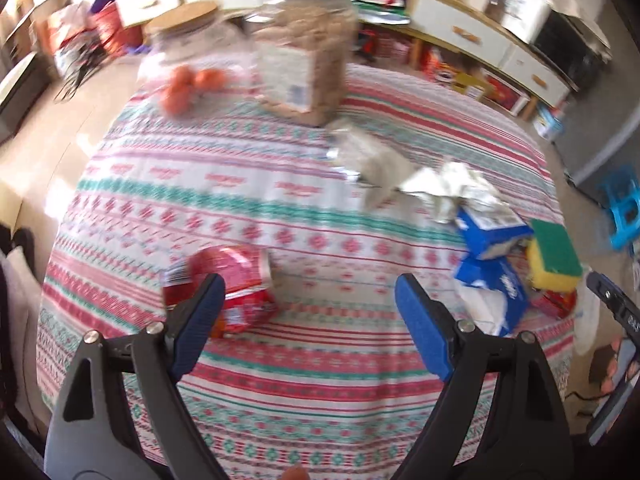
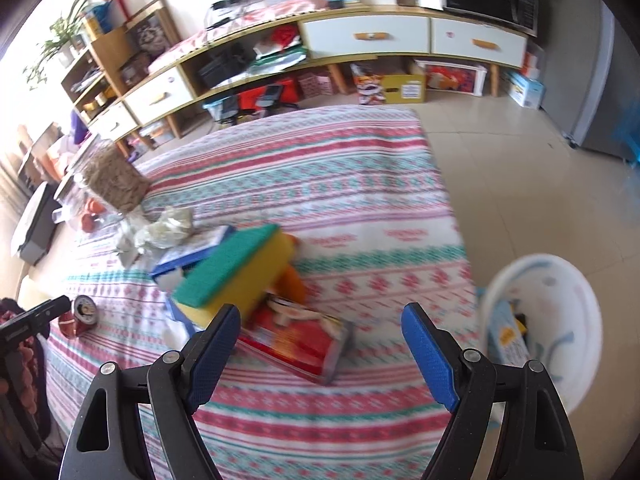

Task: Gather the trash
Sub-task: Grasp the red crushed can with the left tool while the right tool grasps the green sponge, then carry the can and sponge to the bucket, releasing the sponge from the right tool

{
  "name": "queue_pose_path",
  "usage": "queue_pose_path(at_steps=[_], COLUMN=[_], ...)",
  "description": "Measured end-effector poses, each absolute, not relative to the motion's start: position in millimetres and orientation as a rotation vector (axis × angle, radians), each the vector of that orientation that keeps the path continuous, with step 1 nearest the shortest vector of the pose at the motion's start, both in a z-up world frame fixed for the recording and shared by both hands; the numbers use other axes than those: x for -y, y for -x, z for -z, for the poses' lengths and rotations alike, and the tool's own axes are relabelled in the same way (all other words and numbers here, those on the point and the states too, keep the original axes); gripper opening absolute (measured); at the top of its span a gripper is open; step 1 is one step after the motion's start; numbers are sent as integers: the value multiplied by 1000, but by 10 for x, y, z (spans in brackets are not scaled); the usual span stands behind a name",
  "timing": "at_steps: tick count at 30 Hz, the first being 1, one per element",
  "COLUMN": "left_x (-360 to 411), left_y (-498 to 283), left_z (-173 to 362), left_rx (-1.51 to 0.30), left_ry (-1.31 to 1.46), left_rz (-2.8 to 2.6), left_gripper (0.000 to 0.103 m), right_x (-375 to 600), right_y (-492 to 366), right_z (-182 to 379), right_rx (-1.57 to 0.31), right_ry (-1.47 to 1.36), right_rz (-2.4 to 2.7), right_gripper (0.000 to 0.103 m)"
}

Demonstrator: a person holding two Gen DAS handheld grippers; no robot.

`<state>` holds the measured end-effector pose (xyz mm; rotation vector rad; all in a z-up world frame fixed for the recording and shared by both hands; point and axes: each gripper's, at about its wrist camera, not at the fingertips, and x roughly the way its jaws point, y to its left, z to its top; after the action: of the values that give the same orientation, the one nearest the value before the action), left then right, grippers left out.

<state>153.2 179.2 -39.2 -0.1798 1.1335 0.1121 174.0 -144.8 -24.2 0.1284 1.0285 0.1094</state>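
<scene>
A crushed red can (image 1: pixel 236 288) lies on the patterned tablecloth (image 1: pixel 280 208), just beyond my left finger. My left gripper (image 1: pixel 310 292) is open and empty above the cloth. Crumpled foil wrappers (image 1: pixel 448 188), blue cartons (image 1: pixel 492 236) and a green-and-yellow sponge (image 1: pixel 554 256) lie to its right. My right gripper (image 2: pixel 320 320) is open and empty, over a red snack packet (image 2: pixel 300 340). The sponge (image 2: pixel 236 272) and blue carton (image 2: pixel 192 256) sit just beyond it. The can shows at the left in the right wrist view (image 2: pixel 82 314).
A white bin (image 2: pixel 560 320) with some trash inside stands on the floor off the table's right edge. Two jars (image 1: pixel 308 48) and orange fruits (image 1: pixel 188 84) stand at the far end. Cabinets (image 2: pixel 360 40) line the wall.
</scene>
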Motion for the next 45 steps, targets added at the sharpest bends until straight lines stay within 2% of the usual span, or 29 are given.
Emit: queue_pose_path(at_steps=[8, 20, 22, 29, 31, 33, 45], left_x=[-2111, -2079, -2152, -2249, -2275, -2286, -2001], left_y=[-1598, -1592, -1586, -1564, -1556, -1549, -1486], left_z=[639, 567, 637, 835, 844, 813, 529], left_rx=[-1185, -1173, -1198, -1276, -1266, -1240, -1146], left_ry=[200, 87, 119, 254, 284, 303, 293], left_rz=[-222, -279, -287, -279, -274, -261, -143], left_gripper=[87, 87, 87, 88, 87, 81, 80], right_x=[999, 771, 767, 738, 747, 757, 1064], right_y=[-1895, -2047, -2054, -2033, -2012, -1992, -1819], right_z=[280, 570, 583, 584, 556, 513, 232], right_rx=[-1022, -1063, -1063, -1059, -1051, -1040, -975], right_ry=[-98, -47, -45, -37, -38, -39, -79], right_rz=[-168, -150, -152, -179, -184, -189, -191], right_gripper=[84, 84, 77, 71, 70, 70, 70])
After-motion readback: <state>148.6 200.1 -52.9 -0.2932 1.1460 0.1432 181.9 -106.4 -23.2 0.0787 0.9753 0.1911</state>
